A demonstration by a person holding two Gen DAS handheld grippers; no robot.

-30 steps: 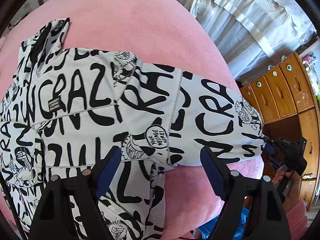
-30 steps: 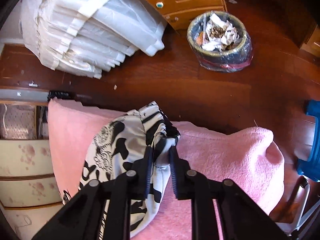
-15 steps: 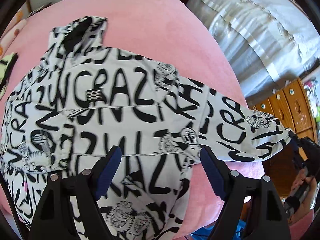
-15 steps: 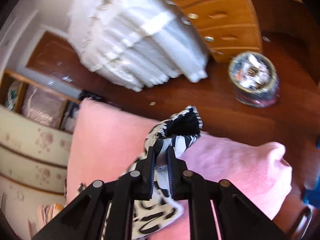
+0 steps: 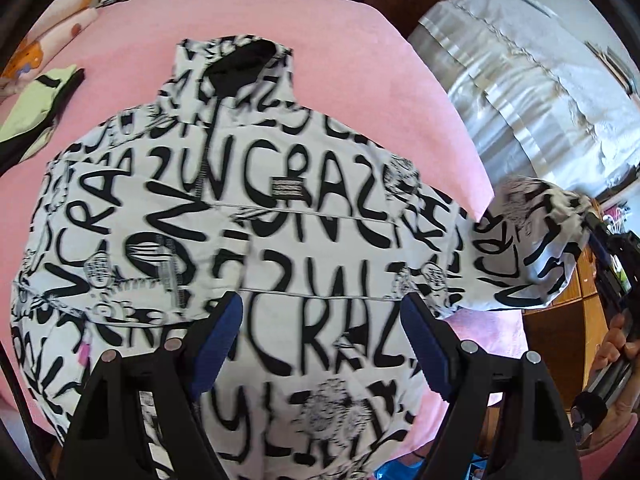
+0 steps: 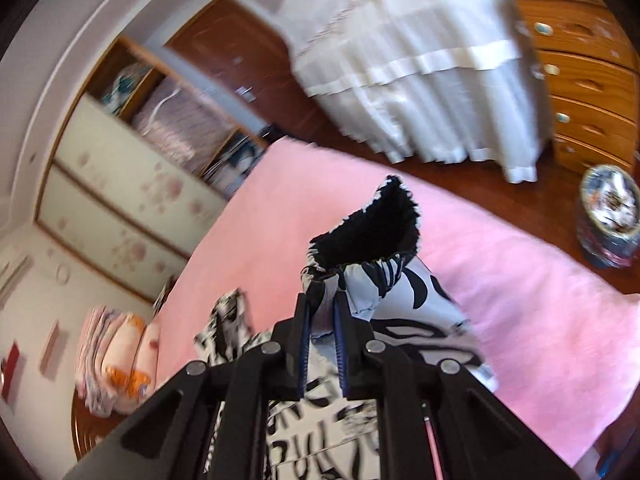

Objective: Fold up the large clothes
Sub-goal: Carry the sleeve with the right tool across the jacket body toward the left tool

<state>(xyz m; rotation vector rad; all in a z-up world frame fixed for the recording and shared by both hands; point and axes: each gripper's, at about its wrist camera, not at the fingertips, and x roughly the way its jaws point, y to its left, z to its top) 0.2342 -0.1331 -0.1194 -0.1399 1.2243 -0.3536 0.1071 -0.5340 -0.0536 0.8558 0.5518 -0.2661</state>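
A white jacket printed with black letters lies front up on the pink bed, collar toward the far side. My left gripper hovers open above the jacket's lower half, nothing between its blue pads. My right gripper is shut on the sleeve cuff, whose black lining gapes above the fingers. In the left wrist view that sleeve is lifted off the bed's right edge, with the right gripper and a hand at its end.
A green and black garment lies at the bed's left. A white curtain, a wooden drawer chest and a lined bin on the dark floor stand beyond the bed. A wardrobe and folded bedding are at left.
My right gripper has risen with the cuff and rolled, lifting the sleeve off the bed. My left gripper has moved across the jacket toward its middle, still open.
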